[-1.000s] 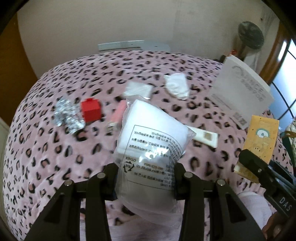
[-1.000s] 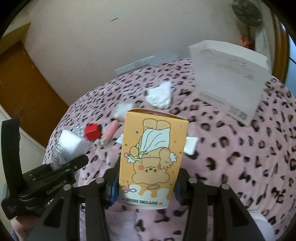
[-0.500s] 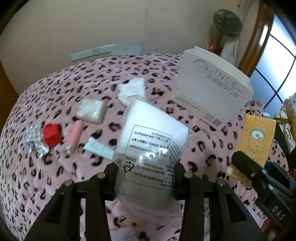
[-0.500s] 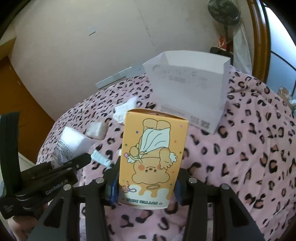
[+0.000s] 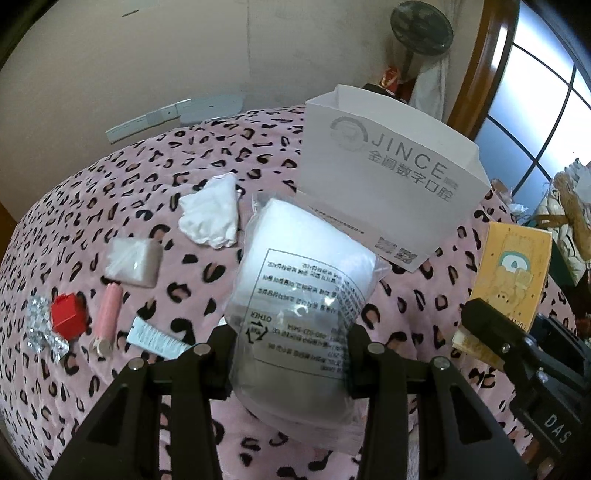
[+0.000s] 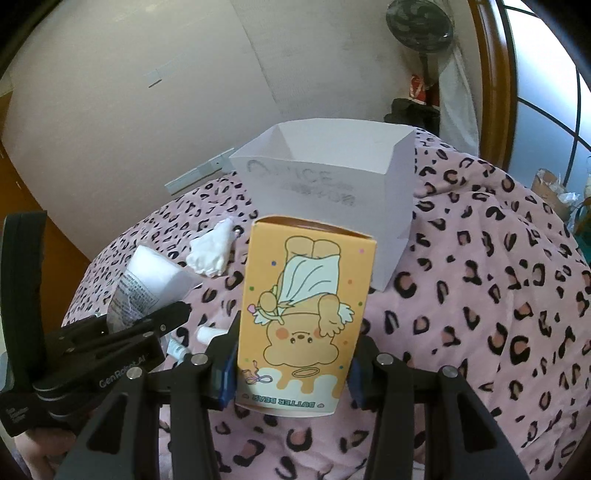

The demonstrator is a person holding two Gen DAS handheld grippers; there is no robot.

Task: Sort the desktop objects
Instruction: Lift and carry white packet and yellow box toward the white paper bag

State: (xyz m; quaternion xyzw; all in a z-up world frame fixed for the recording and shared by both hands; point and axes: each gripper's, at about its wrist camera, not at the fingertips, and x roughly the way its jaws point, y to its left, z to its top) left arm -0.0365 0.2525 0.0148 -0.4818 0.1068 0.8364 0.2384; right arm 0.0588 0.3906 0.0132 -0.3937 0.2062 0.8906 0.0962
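Note:
My left gripper is shut on a clear plastic bag of white padding, held above the pink leopard-print cloth. My right gripper is shut on an orange Butter Bear box, held upside down. An open white paper bag stands ahead of both; it also shows in the right wrist view. The right gripper and orange box show at the right of the left wrist view. The left gripper and its bag show at the left of the right wrist view.
On the cloth to the left lie a crumpled white tissue, a clear packet, a pink tube, a red block, foil wrappers and a small white tube. A fan and window stand behind.
Both grippers have swung right and closer to the white paper bag, each still holding its object. The small items have shifted left in the left wrist view.

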